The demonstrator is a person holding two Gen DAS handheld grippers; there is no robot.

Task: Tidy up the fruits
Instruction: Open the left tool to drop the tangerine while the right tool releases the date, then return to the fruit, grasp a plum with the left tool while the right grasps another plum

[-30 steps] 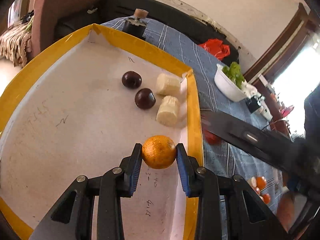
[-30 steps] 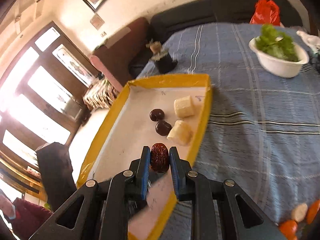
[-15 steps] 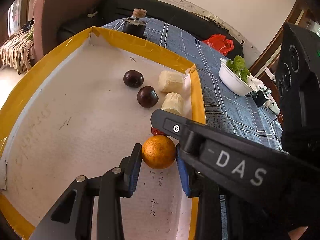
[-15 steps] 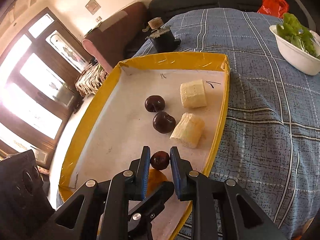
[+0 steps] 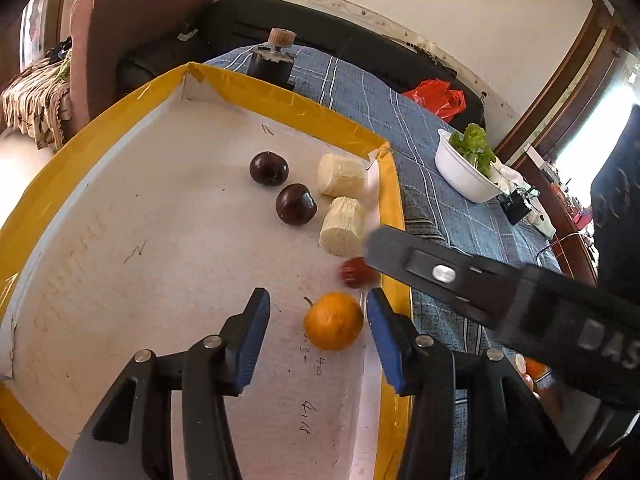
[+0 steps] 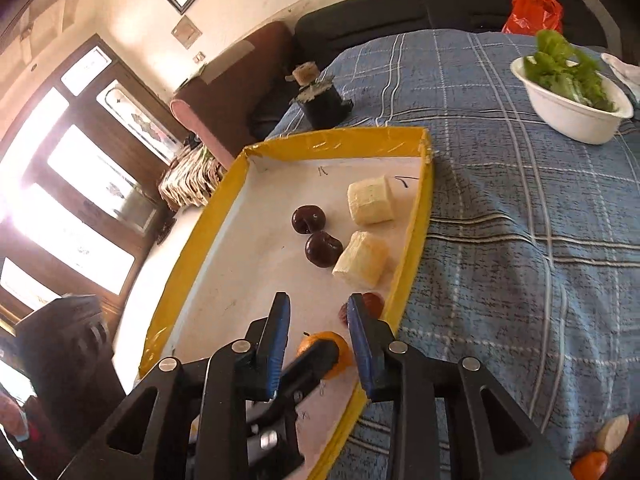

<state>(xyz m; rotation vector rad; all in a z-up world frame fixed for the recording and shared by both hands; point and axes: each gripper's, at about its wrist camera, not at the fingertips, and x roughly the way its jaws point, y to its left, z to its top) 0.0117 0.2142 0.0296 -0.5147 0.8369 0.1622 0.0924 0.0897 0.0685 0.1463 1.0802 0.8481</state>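
Note:
A yellow-rimmed white tray (image 5: 280, 92) (image 6: 192, 248) holds two dark cherries (image 5: 269, 168) (image 6: 308, 219), two banana pieces (image 5: 341, 180) (image 6: 370, 199), a red date (image 5: 354, 272) (image 6: 374, 303) and an orange (image 5: 333, 321) (image 6: 320, 340). My left gripper (image 5: 318, 338) is open, its fingers either side of the orange lying on the tray. My right gripper (image 6: 318, 336) is open just above the tray; the date lies by its right finger (image 6: 360, 336). The right gripper's finger (image 5: 432, 266) crosses the left wrist view.
A white bowl of greens (image 5: 464, 172) (image 6: 572, 112), a dark corked jar (image 5: 274, 60) (image 6: 320, 96) and a red bag (image 5: 438, 98) sit on the blue checked cloth (image 6: 520, 240). Loose fruit pieces (image 6: 600, 448) lie at the near right.
Both grippers have opened. The orange and the date now lie on the tray near its right rim. The right gripper has pulled back slightly.

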